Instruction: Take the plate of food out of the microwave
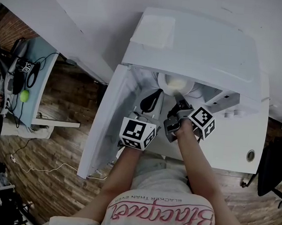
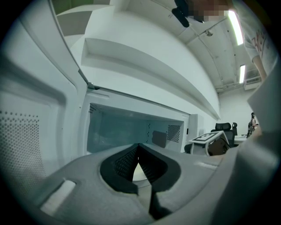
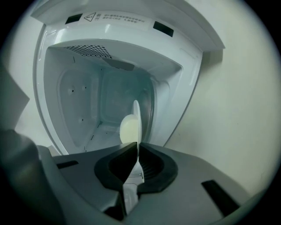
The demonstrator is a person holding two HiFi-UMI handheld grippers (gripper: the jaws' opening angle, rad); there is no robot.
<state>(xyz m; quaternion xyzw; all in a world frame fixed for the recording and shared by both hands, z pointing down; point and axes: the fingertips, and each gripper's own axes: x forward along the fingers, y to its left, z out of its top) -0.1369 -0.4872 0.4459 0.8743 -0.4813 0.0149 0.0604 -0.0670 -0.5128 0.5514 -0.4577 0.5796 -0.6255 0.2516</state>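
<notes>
Right gripper pinches the near rim of the plate inside the microwave; held by one thin edge, the plate could tip or slip free on withdrawal.

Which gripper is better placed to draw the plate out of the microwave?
Right. The right gripper is shut on the rim of the plate inside the microwave; the left gripper is shut on nothing.

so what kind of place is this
Probably an office or lab workspace rather than a home kitchen: the microwave shares the room with a cable-strewn desk, an office chair and ceiling strip lights.
</notes>
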